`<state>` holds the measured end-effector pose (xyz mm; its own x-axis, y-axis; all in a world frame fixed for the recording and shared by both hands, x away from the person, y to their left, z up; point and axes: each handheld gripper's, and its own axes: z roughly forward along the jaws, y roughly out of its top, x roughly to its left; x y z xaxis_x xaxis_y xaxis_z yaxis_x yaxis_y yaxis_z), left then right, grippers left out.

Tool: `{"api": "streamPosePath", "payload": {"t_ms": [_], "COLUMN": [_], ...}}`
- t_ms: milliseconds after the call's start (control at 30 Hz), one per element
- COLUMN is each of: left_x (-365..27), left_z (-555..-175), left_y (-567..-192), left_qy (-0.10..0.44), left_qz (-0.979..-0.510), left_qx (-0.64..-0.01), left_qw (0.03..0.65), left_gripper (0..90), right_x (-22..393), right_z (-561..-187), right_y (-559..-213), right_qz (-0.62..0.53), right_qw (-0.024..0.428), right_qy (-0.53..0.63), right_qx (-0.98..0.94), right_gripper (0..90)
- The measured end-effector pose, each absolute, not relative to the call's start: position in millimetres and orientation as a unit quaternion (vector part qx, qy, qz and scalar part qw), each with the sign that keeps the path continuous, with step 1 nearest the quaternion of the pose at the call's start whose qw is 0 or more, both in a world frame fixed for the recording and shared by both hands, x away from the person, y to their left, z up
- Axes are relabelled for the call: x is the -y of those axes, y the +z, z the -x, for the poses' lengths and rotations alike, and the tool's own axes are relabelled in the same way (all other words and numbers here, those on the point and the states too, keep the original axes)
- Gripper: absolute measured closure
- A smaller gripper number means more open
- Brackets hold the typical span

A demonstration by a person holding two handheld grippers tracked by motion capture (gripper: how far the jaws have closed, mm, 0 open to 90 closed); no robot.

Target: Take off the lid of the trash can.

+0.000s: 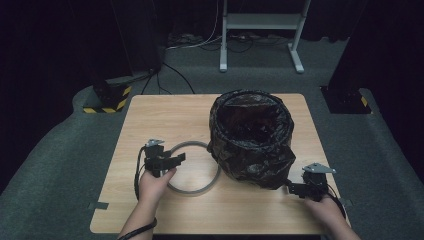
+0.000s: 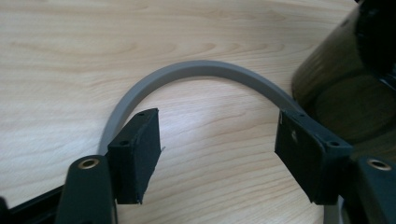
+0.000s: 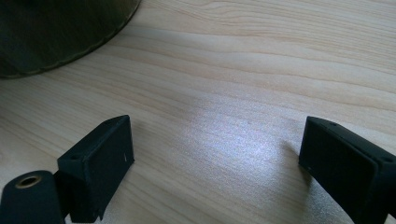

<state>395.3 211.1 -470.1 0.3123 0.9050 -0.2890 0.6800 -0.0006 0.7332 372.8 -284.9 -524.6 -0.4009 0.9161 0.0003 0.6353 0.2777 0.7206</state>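
A grey ring (image 1: 192, 189) lies flat on the wooden table (image 1: 150, 115), just left of a bin lined with a black bag (image 1: 251, 137). My left gripper (image 1: 175, 161) hovers over the ring's left side, open. In the left gripper view the grey ring (image 2: 205, 70) arcs beyond the gripper (image 2: 217, 154), whose two pads stand apart over bare wood with nothing pressed between them. My right gripper (image 1: 295, 190) rests near the bin's front right foot, open. In the right gripper view its gripper (image 3: 215, 163) frames bare wood, with the bin (image 3: 56, 32) at upper left.
The table's edges are close to both hands at the front. Beyond the table are a grey carpeted floor, a metal stand (image 1: 260, 30), cables, and a yellow-and-black striped base (image 1: 107, 100).
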Motion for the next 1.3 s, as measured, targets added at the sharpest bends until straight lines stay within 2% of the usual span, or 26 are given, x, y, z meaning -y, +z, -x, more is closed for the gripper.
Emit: {"api": "streamPosePath", "payload": {"t_ms": [100,433,633,967,1300], "left_x": [-200.6,-193.5,-188.0,-180.9,-178.4], "left_z": [-392.0,-388.2,-380.7,-376.9,-371.9], "left_y": [-478.9,-484.9,-476.5,-471.8,-471.6], "left_qy": [0.152,0.153,0.17,0.166,0.163], "left_qz": [-0.723,-0.734,-0.746,-0.748,-0.755], "left_qx": [-0.536,-0.505,-0.468,-0.45,-0.437], "left_qw": [0.409,0.427,0.442,0.459,0.462], "left_gripper": [26.8,21.9,20.2,16.3,15.3], "right_x": [284.9,285.5,284.5,285.3,285.3], "right_z": [-372.8,-372.7,-372.1,-362.8,-359.6], "right_y": [-524.6,-523.7,-520.4,-489.4,-467.1], "right_qz": [-0.504,-0.5,-0.492,-0.463,-0.433], "right_qw": [0.214,0.213,0.219,0.29,0.339], "right_qy": [0.328,0.327,0.321,0.383,0.421], "right_qx": [-0.77,-0.773,-0.779,-0.744,-0.721], "right_gripper": [9.7,11.1,12.9,12.9,13.5]}}
